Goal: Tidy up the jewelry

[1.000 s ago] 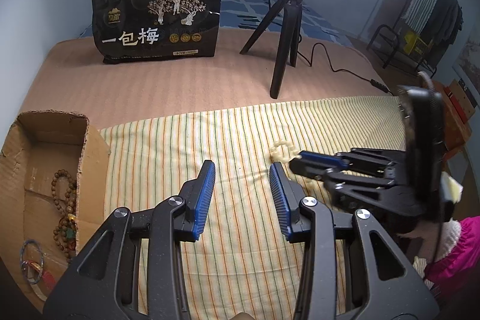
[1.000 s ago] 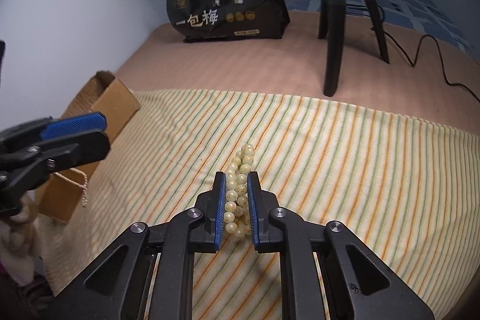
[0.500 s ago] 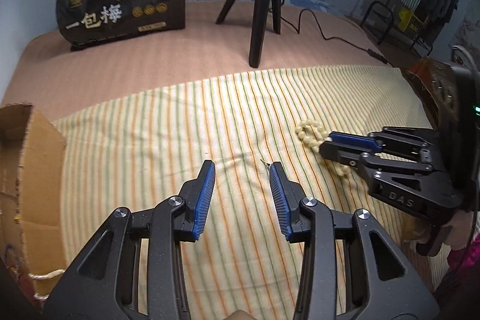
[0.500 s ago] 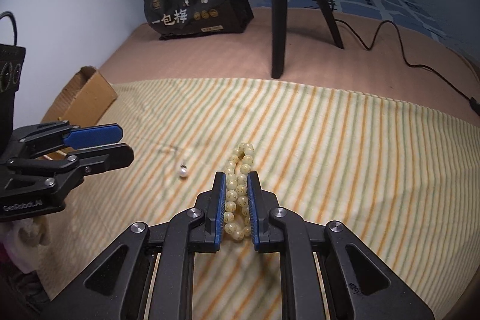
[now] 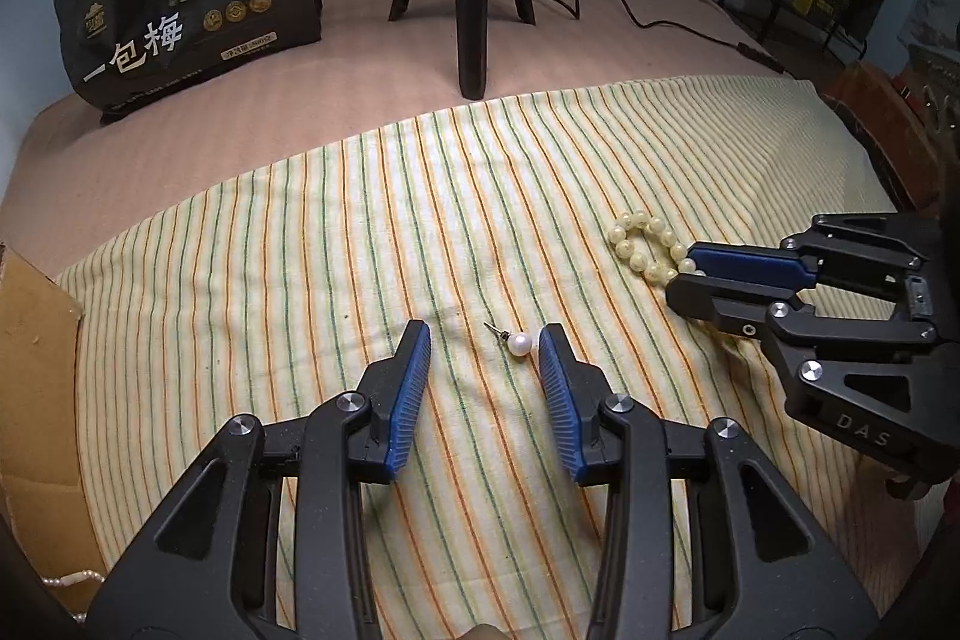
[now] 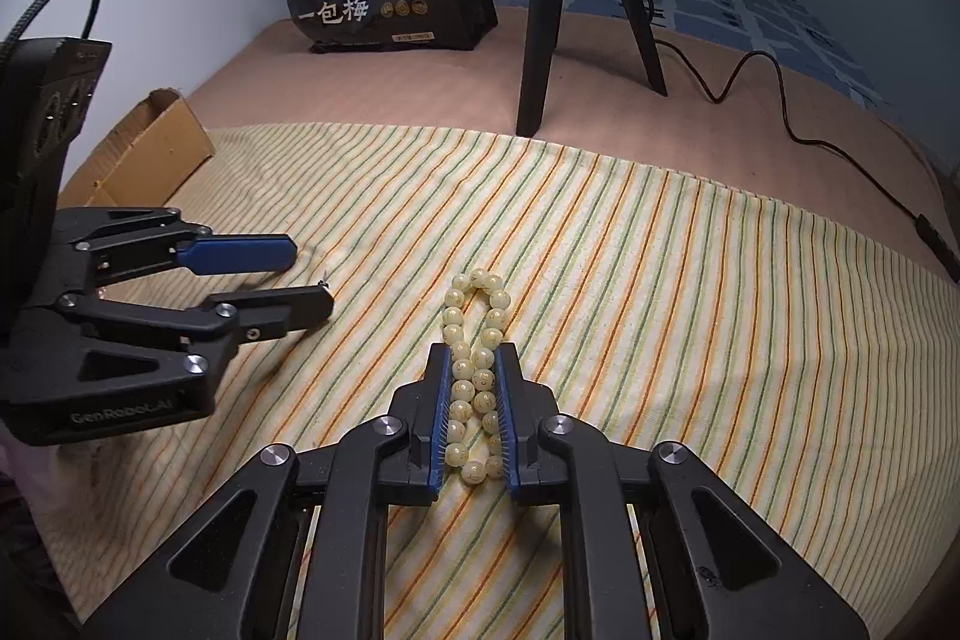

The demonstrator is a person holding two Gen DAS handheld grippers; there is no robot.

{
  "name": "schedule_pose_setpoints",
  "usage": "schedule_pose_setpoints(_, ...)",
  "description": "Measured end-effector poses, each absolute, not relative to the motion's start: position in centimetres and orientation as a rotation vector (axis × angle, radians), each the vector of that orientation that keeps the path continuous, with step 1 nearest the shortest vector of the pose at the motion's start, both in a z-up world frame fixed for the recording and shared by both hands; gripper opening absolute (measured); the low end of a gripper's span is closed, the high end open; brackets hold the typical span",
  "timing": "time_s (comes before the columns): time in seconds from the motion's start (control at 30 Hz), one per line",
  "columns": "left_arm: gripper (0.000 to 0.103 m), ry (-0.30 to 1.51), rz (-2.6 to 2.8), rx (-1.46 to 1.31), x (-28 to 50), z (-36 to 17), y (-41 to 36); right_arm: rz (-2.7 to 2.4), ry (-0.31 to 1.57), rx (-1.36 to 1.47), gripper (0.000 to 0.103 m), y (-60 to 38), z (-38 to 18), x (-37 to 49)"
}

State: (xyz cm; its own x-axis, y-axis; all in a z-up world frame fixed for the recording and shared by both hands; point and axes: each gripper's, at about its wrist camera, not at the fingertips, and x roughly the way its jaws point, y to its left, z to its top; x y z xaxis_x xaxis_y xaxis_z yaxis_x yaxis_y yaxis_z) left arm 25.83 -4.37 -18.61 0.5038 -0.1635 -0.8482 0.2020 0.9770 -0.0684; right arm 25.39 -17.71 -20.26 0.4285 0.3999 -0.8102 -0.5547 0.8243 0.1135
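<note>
At the bed's left edge sits a cardboard box (image 5: 36, 370). The left claw (image 5: 485, 340) is released, its pads flanking a pearl earring (image 5: 519, 343) on the striped cloth (image 5: 300, 250). Toward the right edge, the right claw (image 6: 474, 358) is clenched on the pale bead bracelet (image 6: 474, 334) lying on the cloth.

Jewelry on the striped yellow cloth (image 5: 336, 244)

Small white pearl earring (image 5: 519, 343) between the left gripper (image 5: 485, 349) fingertips; pale yellow bead bracelet (image 6: 477, 370) between the right gripper (image 6: 474, 370).

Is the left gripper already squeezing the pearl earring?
No, the left gripper stands open, with the pearl earring lying loose on the striped cloth between its fingertips.
</note>
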Motion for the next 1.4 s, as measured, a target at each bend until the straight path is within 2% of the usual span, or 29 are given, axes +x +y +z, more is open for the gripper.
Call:
schedule_pose_setpoints(0.13, 0.038, 1.013, -0.222, 0.039, 26.0, -18.7, -4.5, 0.594, 0.948, -0.212, 0.015, -17.8, -20.3, 25.1)
schedule_pose_setpoints(0.47, 0.009, 0.993, -0.253, 0.091, 25.2, -19.2, -5.5, 0.585, 0.958, -0.219, 0.027, -18.1, -20.6, 25.0)
schedule_pose_setpoints(0.63, 0.008, 0.996, -0.261, 0.088, 25.0, -19.1, -5.4, 0.579, 0.955, -0.245, 0.027, -17.9, -20.7, 24.7)
schedule_pose_setpoints(0.73, 0.008, 0.999, -0.263, 0.082, 24.8, -18.9, -5.1, 0.573, 0.954, -0.252, 0.014, -17.9, -20.6, 24.5)
schedule_pose_setpoints(1.1, 0.008, 0.954, -0.251, 0.054, 22.8, -15.9, -3.5, 0.553, 0.935, -0.232, 0.012, -18.1, -19.2, 23.0)
schedule_pose_setpoints(1.13, 0.008, 0.944, -0.248, 0.05, 22.5, -15.5, -3.2, 0.553, 0.93, -0.23, 0.001, -18.1, -18.9, 22.8)
schedule_pose_setpoints(1.4, 0.008, 0.899, -0.215, 0.031, 20.7, -13.1, -1.1, 0.56, 0.893, -0.22, 0.0, -18.1, -16.7, 21.5)
